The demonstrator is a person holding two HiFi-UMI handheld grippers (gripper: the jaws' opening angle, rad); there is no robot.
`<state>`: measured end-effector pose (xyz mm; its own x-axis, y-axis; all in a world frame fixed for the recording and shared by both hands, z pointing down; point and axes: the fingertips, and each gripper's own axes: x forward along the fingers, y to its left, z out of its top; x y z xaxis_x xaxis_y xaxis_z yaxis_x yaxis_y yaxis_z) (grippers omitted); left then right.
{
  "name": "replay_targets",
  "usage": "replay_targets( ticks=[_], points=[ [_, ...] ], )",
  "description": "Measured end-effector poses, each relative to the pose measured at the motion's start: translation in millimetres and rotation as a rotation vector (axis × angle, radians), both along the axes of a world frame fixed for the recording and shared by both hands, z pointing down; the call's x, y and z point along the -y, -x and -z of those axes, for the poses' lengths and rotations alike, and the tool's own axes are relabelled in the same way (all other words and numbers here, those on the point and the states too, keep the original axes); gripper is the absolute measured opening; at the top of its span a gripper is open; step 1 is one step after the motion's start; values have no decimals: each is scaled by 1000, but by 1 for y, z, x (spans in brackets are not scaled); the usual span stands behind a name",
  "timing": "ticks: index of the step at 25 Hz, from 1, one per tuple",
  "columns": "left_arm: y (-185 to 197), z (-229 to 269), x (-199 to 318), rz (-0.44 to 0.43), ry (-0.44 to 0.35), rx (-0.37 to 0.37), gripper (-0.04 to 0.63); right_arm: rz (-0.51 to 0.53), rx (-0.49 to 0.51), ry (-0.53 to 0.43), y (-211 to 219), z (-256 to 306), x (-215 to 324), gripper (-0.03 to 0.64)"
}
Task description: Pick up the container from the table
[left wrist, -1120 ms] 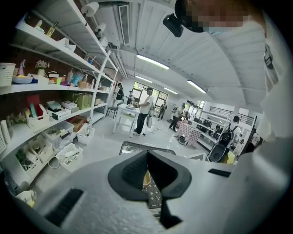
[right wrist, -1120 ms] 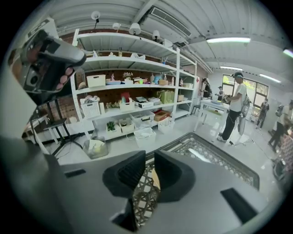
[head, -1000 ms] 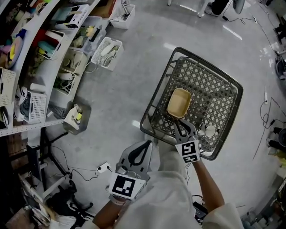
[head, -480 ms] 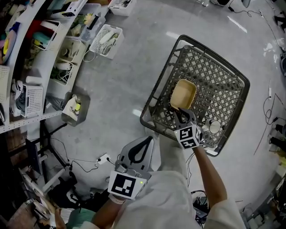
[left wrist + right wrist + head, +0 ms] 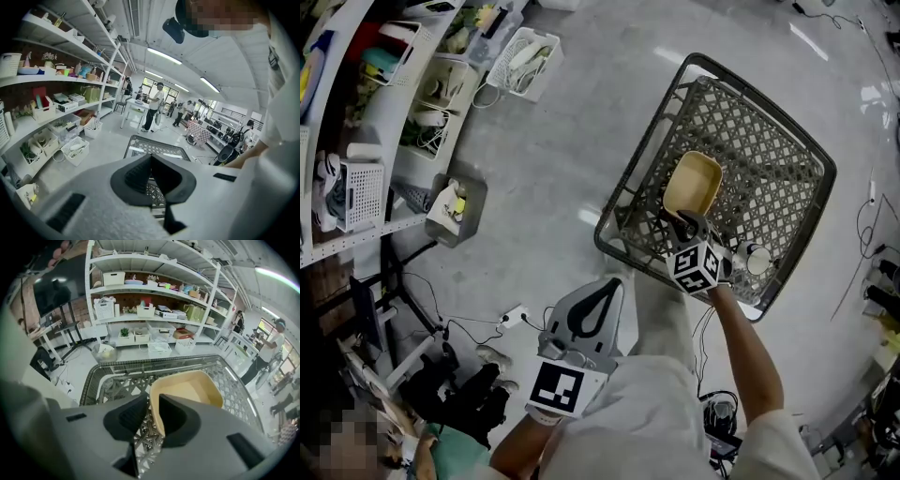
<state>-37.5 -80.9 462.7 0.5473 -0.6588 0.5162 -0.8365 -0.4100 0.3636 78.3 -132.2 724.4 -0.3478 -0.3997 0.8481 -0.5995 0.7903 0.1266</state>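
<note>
A pale yellow rectangular container [image 5: 694, 183] lies inside a dark wire basket [image 5: 716, 71] that stands on the grey floor. My right gripper [image 5: 682, 225] reaches into the basket from the near side and is shut on the container's near rim. In the right gripper view the container [image 5: 187, 390] fills the middle, and its rim passes between the two dark pads of the right gripper [image 5: 152, 401]. My left gripper [image 5: 600, 291] hangs close to my body over the floor, shut with nothing in it. In its own view the left gripper [image 5: 151, 157] has its pads pressed together.
Shelves with bins and boxes [image 5: 356, 112] run along the left. White wire baskets [image 5: 523, 61] and a small carton [image 5: 450, 208] stand on the floor beside them. Cables and a plug [image 5: 514, 323] lie near my feet. A small round white thing [image 5: 757, 260] sits in the basket's near right corner.
The right gripper has stayed shut on the container's rim, and both sit slightly higher and further right in the head view. The left gripper has hardly moved. The view has shifted toward the lower left.
</note>
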Motion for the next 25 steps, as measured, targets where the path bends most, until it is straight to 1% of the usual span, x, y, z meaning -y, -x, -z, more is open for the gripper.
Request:
replay_targets(
  ticks=[5, 10, 11, 16, 20, 25],
  points=[
    [-1, -4, 0, -2, 4, 0, 23, 46, -65, 14, -2, -18, -2, 79],
    [0, -7, -3, -4, 8, 4, 23, 55, -98, 6, -4, -26, 1, 32],
    [0, -7, -4, -5, 8, 4, 23, 55, -99, 6, -4, -26, 2, 31],
    [-1, -4, -8, -10, 3, 7, 23, 36, -86, 1, -6, -22, 3, 28],
    [-2, -1, -9, -14, -8, 7, 23, 13, -44, -16, -6, -14, 6, 26],
    [-3, 5, -12, -23, -22, 7, 23, -8, -16, -37, -6, 0, 3, 26]
  ],
)
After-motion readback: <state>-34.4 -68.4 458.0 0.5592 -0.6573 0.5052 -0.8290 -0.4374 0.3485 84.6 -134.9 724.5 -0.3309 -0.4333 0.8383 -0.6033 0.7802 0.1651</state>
